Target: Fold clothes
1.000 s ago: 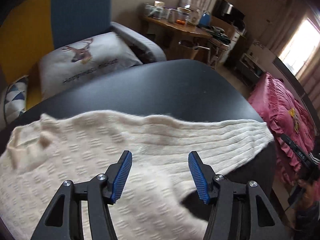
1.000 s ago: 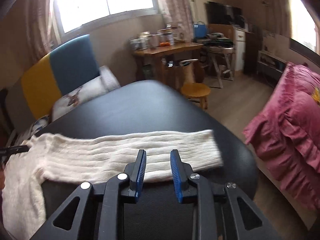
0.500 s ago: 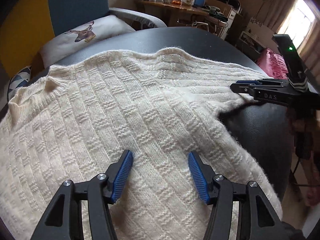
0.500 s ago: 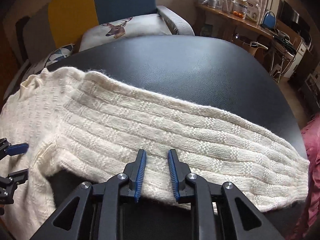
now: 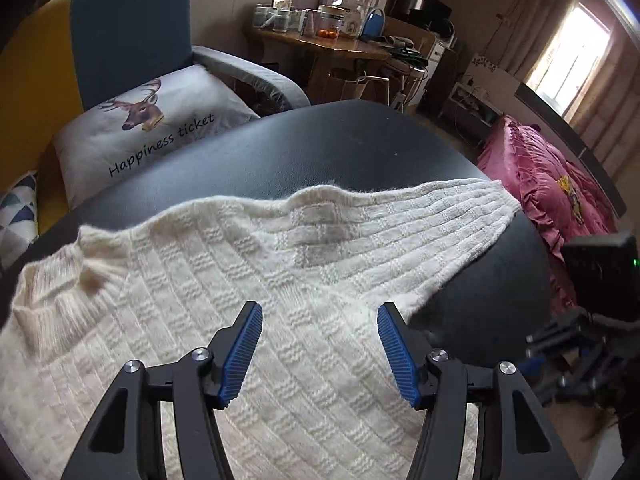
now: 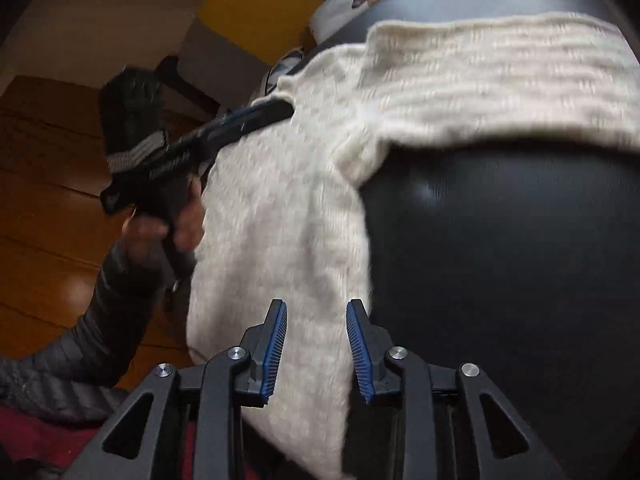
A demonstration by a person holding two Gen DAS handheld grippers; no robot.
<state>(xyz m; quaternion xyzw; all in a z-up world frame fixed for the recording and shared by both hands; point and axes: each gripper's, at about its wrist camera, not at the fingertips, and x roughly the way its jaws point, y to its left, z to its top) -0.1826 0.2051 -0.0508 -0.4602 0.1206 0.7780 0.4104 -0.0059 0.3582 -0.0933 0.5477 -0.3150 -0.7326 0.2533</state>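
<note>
The cream sweater (image 5: 248, 280) lies spread on the black counter (image 5: 320, 148), its sleeve reaching toward 2 o'clock. Both the left gripper (image 5: 320, 344) and the right gripper (image 6: 316, 348) hang over it with jaws apart, holding nothing. A fold would need a pinch on an edge.

One sweater (image 5: 248, 280), two cushions (image 5: 160, 128)

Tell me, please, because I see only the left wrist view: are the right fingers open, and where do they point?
Observer: The right gripper is open, with nothing between its fingers. It points at the sweater where its side edge meets the bare black table.
Operator: Does the sweater lie fully on the table?
Observer: No. Its body seems to hang over the near edge, beside the wooden floor.
Operator: And on my side?
Observer: A hand in a dark sleeve holds the left gripper.
</note>
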